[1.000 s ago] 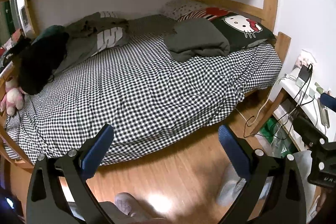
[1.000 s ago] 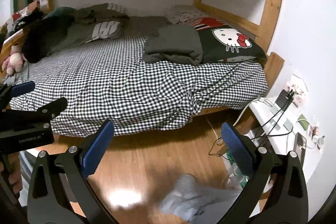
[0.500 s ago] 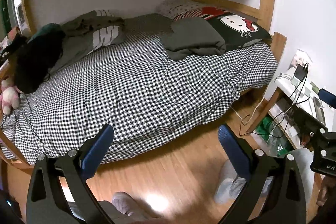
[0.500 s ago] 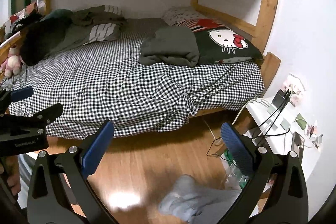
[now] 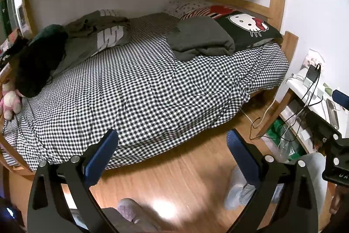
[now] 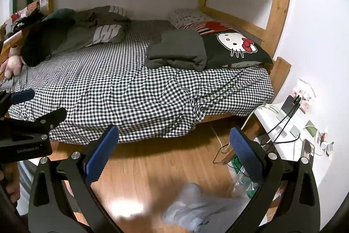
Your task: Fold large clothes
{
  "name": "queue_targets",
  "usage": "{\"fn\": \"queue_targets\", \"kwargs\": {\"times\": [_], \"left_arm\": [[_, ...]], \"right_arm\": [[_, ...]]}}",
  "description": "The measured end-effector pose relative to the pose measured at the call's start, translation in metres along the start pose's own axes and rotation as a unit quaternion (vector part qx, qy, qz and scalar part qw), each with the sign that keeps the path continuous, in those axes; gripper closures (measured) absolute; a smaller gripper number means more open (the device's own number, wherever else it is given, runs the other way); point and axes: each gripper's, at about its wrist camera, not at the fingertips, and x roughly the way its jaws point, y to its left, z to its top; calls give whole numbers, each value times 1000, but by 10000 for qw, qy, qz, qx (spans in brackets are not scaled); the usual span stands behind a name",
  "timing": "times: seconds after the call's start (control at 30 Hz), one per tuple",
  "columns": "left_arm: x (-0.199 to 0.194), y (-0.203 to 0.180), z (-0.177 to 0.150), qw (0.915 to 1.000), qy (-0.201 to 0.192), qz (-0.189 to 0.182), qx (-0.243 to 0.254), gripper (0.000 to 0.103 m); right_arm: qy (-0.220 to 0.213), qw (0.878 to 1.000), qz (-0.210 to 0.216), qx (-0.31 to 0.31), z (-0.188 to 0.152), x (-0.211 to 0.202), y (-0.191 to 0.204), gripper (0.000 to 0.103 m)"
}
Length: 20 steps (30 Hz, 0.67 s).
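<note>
Distance is what has changed: over the last second both wrist views have drawn slightly back from the bed (image 5: 152, 88), so more wooden floor (image 5: 192, 169) now shows between the jaws and the checked sheet's hanging edge. Nothing on the bed has moved.

The left gripper (image 5: 172, 145) has its 2 blue pads spread wide with only floor and sheet between them; the right gripper (image 6: 174, 143) is likewise spread and empty. Neither touches any cloth.

The task's things lie well apart from both tools. A dark grey garment (image 5: 200, 38) sits already bundled into a rough fold against the cat-print pillow (image 5: 246, 27) at the head of the bed, while a looser heap of olive clothes (image 5: 98, 34) with white lettering sprawls near the far wall (its exact pieces cannot be told apart). A pale grey item (image 6: 196, 211) lies blurred on the floor beneath the right gripper.

My reading: this is a pause between garments, with no fold in hand, and the olive heap looks like the likeliest unfolded work remaining.
</note>
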Motion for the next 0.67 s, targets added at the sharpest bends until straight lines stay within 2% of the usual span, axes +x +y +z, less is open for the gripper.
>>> {"fn": "queue_targets", "kwargs": {"times": [0.33, 0.67], "left_arm": [[3, -1, -1, 9999, 82, 137, -11, 5], [0, 1, 1, 9999, 49, 110, -29, 5]], "right_arm": [[-2, 9999, -16, 113, -2, 1, -1, 3], [45, 9999, -8, 151, -4, 3, -3, 3]]}}
